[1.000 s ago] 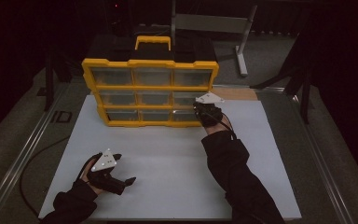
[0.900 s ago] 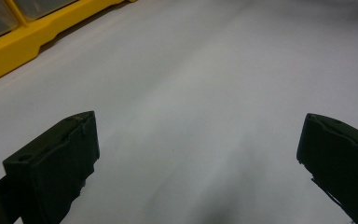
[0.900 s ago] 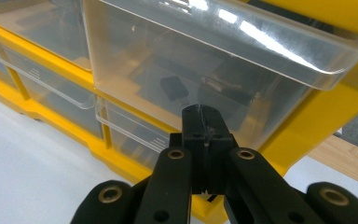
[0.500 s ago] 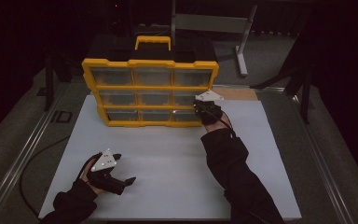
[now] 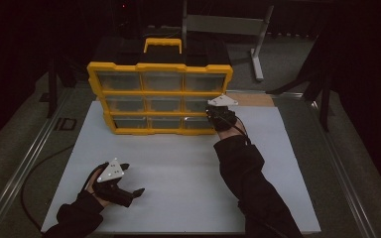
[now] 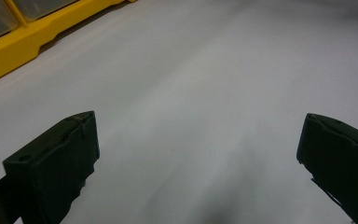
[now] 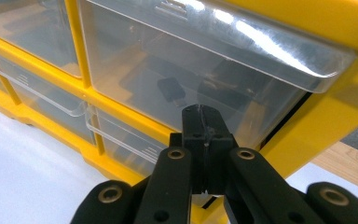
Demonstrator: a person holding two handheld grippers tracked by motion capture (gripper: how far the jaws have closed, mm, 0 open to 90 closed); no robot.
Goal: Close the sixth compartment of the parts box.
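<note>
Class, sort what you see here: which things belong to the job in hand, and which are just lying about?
In the job:
right gripper, shut
clear drawer
yellow organiser

Lying about:
left gripper, open over the white mat
metal stand

The yellow drawer box (image 5: pixel 159 98) is too dark and far in the high view to tell what is inside its clear drawers. In the right gripper view its top, left and right run off the picture. A small dark thing (image 7: pixel 171 90) lies in the middle right drawer (image 7: pixel 200 60), but the shiny plastic blurs it, so I cannot tell what it is. The right gripper (image 7: pixel 204 122) covers the drawer's lower edge, so I cannot tell if they touch. In the left gripper view the left gripper (image 6: pixel 198 154) has both jaws cut off at the bottom, and one yellow corner peeks in. The white table (image 5: pixel 188 163) hides under the dark sleeves.
</note>
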